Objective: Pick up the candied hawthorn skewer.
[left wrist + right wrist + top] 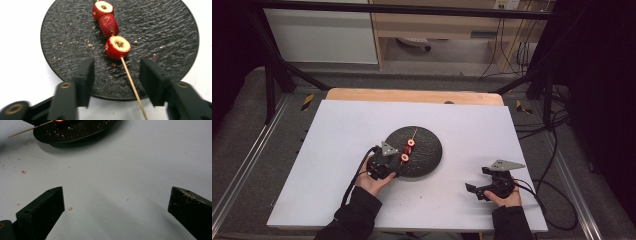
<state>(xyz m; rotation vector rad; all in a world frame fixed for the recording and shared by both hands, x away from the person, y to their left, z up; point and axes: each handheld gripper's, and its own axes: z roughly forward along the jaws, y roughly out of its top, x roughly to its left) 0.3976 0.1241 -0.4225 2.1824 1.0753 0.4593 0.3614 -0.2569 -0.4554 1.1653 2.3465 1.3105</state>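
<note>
A thin wooden skewer (131, 82) lies across a round black slate plate (165, 30) with three red, cored fruit pieces threaded on it, the nearest (117, 47) just ahead of my left gripper (117, 72). Its jaws stand open on either side of the bare stick, touching neither the stick nor the fruit. From above, the left gripper (394, 162) sits at the plate's (432, 150) near-left edge, by the skewered fruit (408, 150). My right gripper (116, 195) is wide open over the bare white table, nothing between its jaws; in the high view the right gripper (476, 180) rests at the front right.
The white tabletop (342, 150) carries scattered crumbs (23, 172) near the plate (75, 132). The skewer's free end (30, 129) overhangs the plate rim. Cables (557, 200) trail off the table's right side. A black frame and metal rails surround the table.
</note>
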